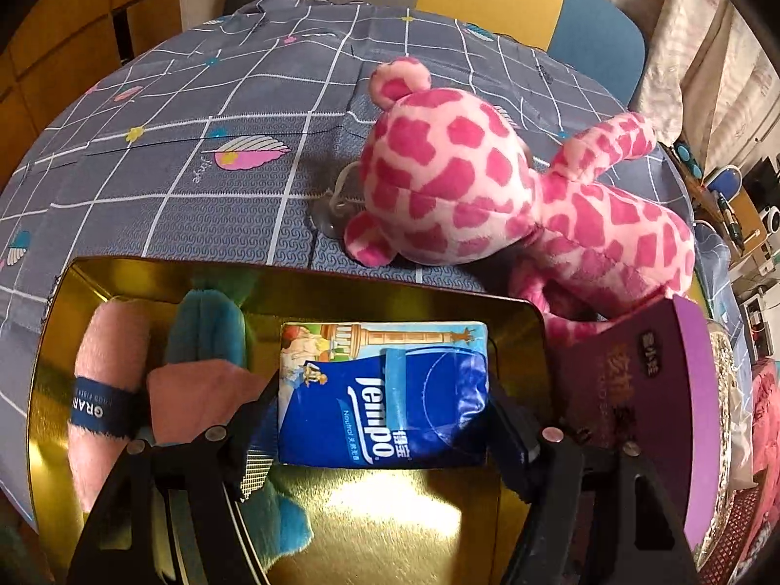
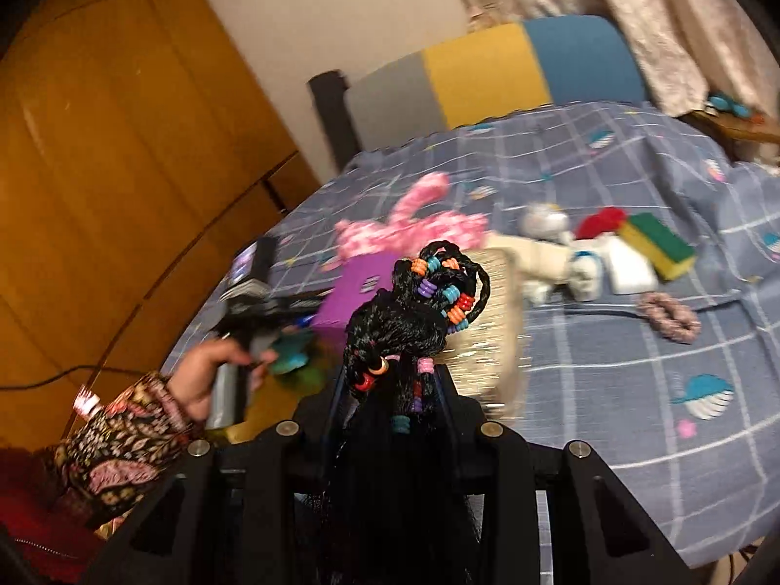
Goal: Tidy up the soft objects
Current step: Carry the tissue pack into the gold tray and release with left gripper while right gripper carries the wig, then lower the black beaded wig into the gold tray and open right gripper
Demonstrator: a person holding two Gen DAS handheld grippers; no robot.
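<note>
Your left gripper [image 1: 382, 419] has its jaws closed on the tissue pack [image 1: 382, 392], one pad on each short end. The pack hangs low over the gold tin [image 1: 390, 526], so its long axis runs left to right, straight across the jaws. The tin floor lies directly under the pack, and the pink rolled towel [image 1: 105, 390] and the blue plush piece [image 1: 204, 326] already fill the left part. I think the free space is on the right, so you should lower the pack there and open only when it rests.

Your right gripper [image 2: 390, 390] is almost closed on the black braided hair piece [image 2: 414, 312] with coloured beads, held up over the bed. The tin is to the left of it, near your left hand [image 2: 209, 380], which is clearly the nearer one.
</note>
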